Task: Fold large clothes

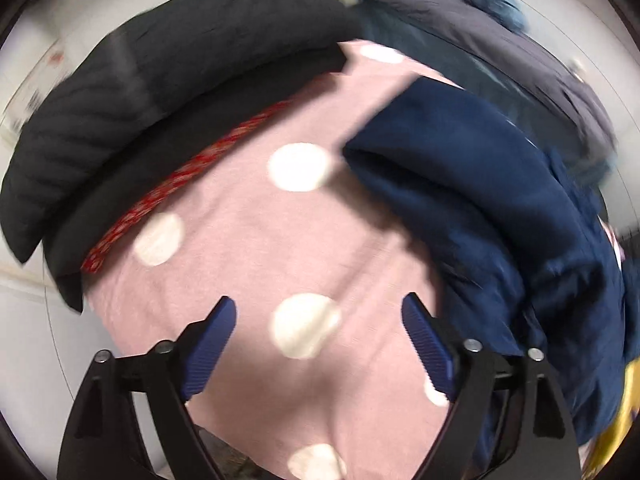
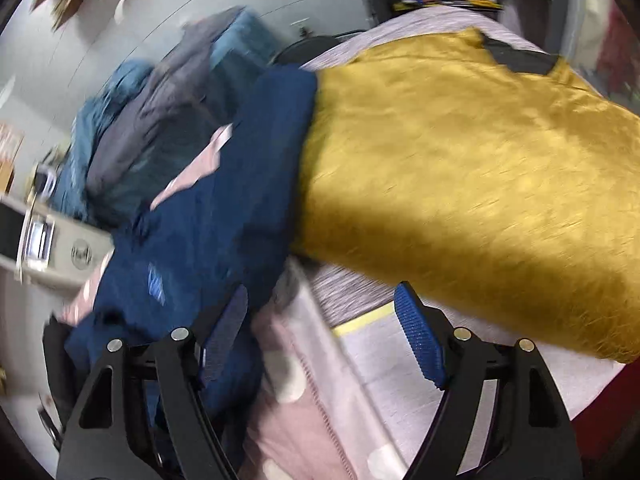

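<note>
A pink cloth with white dots (image 1: 256, 240) lies spread under my left gripper (image 1: 318, 312), which stands open above it with nothing between its blue pads. A crumpled navy garment (image 1: 480, 208) lies to its right, and a folded black garment (image 1: 168, 80) with a red patterned strip (image 1: 188, 176) lies behind. In the right wrist view my right gripper (image 2: 320, 304) is open and holds nothing. It hangs over the edge of the pink dotted cloth (image 2: 296, 408), between the navy garment (image 2: 212, 216) and a mustard yellow garment (image 2: 460, 168).
A heap of grey and teal clothes (image 2: 160, 120) lies behind the navy garment. A light grey surface (image 2: 400, 368) shows under the yellow garment. A beige device with a screen (image 2: 44, 240) sits at the left. White floor (image 1: 32, 340) shows left of the pink cloth.
</note>
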A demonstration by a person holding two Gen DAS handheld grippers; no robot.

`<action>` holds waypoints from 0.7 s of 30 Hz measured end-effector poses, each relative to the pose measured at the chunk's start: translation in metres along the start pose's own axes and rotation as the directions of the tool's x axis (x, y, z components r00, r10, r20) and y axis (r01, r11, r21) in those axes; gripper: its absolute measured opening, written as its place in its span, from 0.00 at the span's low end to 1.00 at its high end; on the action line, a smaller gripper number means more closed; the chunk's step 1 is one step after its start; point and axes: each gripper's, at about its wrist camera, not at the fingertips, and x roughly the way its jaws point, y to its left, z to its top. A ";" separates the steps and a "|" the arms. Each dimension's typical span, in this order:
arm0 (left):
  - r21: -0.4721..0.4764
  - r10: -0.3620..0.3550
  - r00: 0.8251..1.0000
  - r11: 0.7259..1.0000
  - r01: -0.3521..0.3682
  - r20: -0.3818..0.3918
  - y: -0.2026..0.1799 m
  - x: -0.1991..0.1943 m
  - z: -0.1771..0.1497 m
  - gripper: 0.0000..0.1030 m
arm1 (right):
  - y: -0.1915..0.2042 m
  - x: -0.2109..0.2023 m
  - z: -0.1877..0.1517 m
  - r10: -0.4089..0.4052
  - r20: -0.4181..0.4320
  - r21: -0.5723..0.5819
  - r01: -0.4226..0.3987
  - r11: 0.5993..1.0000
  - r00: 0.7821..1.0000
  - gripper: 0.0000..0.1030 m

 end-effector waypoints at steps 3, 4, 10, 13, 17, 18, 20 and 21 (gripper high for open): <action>0.207 0.026 0.997 0.978 -0.041 0.075 -0.065 -0.008 -0.005 0.91 | 0.052 0.019 -0.009 0.070 -0.084 -0.098 -0.078 0.992 0.994 0.74; 0.313 0.047 0.991 0.946 -0.084 0.123 -0.098 -0.008 -0.002 0.91 | 0.067 0.022 -0.009 0.087 -0.103 -0.122 -0.100 0.988 0.991 0.74; 0.620 0.113 0.945 0.729 -0.289 0.308 -0.218 0.023 0.007 0.92 | 0.166 0.036 -0.038 0.159 -0.198 -0.322 -0.218 0.921 0.967 0.74; 0.707 0.161 0.939 0.624 -0.334 0.303 -0.246 0.061 0.008 0.91 | 0.191 0.034 -0.062 0.182 -0.252 -0.352 -0.265 0.898 0.951 0.74; 0.687 0.175 0.969 0.683 -0.247 0.175 -0.242 0.088 0.036 0.31 | 0.198 0.030 -0.095 0.149 -0.302 -0.396 -0.266 0.879 0.941 0.74; 0.653 0.149 0.979 0.729 -0.205 0.140 -0.234 0.085 0.050 0.19 | 0.200 0.027 -0.100 0.140 -0.303 -0.402 -0.260 0.878 0.943 0.74; 0.575 0.101 0.986 0.802 -0.160 0.133 -0.216 0.071 0.076 0.11 | 0.197 0.027 -0.105 0.128 -0.310 -0.399 -0.251 0.882 0.942 0.74; 0.524 0.080 0.986 0.839 -0.146 0.146 -0.202 0.058 0.092 0.11 | 0.195 0.026 -0.106 0.128 -0.314 -0.391 -0.251 0.886 0.941 0.74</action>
